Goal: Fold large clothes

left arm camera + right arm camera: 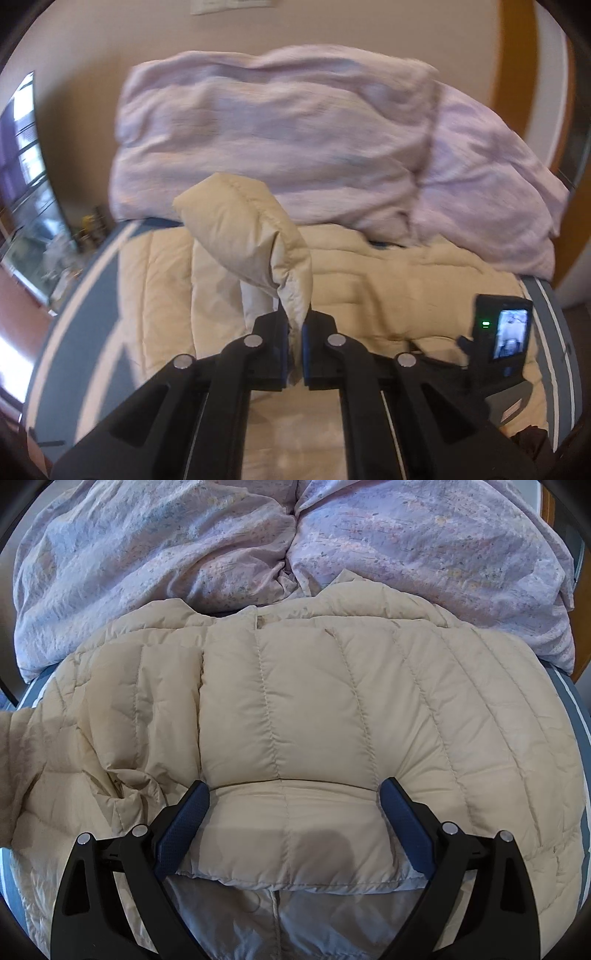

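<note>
Quilted jacket [314, 709]: smooth, faintly glossy cloth. Duvet [184, 546]: matt crinkled cloth. Gripper pads [181, 827]: textured.

One beige quilted jacket [314, 709] is lying across the bed, filling the view from nine o'clock to three o'clock. One lilac duvet [221, 542] is bunching at twelve o'clock in two mounds. Two grippers are showing: the left gripper [294, 350] at six o'clock, the right gripper [293, 827] at six o'clock.

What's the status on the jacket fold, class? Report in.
Left gripper shut on a jacket sleeve, lifted. Right gripper open, jaws pressing on the jacket. Duvet bunched behind.
</note>
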### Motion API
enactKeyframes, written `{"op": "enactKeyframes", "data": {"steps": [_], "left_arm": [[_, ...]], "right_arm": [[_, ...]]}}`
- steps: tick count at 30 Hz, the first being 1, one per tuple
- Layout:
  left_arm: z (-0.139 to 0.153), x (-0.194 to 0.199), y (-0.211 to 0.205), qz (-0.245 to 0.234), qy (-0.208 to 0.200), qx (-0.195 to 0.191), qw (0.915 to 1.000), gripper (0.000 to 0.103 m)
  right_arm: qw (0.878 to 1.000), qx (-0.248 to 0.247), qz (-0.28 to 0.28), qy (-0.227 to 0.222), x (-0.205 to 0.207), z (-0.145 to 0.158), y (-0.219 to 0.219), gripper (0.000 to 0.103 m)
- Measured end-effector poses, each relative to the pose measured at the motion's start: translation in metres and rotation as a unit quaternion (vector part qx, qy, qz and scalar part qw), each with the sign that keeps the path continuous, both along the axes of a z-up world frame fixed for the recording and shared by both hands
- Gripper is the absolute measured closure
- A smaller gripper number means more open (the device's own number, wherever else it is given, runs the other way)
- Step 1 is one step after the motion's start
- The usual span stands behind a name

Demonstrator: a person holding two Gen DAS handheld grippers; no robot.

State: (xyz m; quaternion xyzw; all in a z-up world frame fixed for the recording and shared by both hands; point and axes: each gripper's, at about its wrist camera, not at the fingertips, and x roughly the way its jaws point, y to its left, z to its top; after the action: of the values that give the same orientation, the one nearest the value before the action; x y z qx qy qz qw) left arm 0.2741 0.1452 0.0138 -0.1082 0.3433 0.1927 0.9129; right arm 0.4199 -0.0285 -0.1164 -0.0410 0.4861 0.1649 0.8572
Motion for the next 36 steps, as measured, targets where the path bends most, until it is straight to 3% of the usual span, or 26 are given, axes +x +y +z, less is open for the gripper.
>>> {"op": "enactKeyframes", "data": {"steps": [8,22,24,25,26,28,29,36], "left_arm": [[-0.020,0.040,-0.059,-0.062,0.022,0.002,0.9979,0.097],[-0.057,0.080,-0.121,-0.126,0.054,-0.032,0.9900,0.096],[-0.064,0.086,-0.127,-0.135,0.065,-0.038,0.9879,0.093],[-0.067,0.087,-0.129,-0.138,0.070,-0.043,0.9870,0.084],[-0.068,0.086,-0.130,-0.142,0.071,-0.047,0.9862,0.069],[-0.066,0.082,-0.129,-0.139,0.064,-0.039,0.9874,0.051],[-0.063,0.078,-0.127,-0.135,0.059,-0.028,0.9887,0.047],[-0.050,0.057,-0.092,-0.090,0.057,0.019,0.9941,0.044]], "right_arm": [[0.999,0.031,0.012,0.000,-0.007,0.015,-0.021,0.008],[0.997,-0.027,-0.044,-0.054,-0.009,0.025,-0.098,0.008],[0.997,-0.027,-0.050,-0.050,-0.009,0.024,-0.106,0.008],[0.997,-0.026,-0.052,-0.049,-0.009,0.023,-0.109,0.008],[0.997,-0.026,-0.054,-0.049,-0.009,0.023,-0.111,0.008],[0.997,-0.024,-0.055,-0.052,-0.011,0.024,-0.114,0.009],[0.997,-0.023,-0.055,-0.053,-0.011,0.024,-0.114,0.011],[0.997,0.010,-0.054,-0.053,-0.015,0.036,-0.113,0.029]]}}
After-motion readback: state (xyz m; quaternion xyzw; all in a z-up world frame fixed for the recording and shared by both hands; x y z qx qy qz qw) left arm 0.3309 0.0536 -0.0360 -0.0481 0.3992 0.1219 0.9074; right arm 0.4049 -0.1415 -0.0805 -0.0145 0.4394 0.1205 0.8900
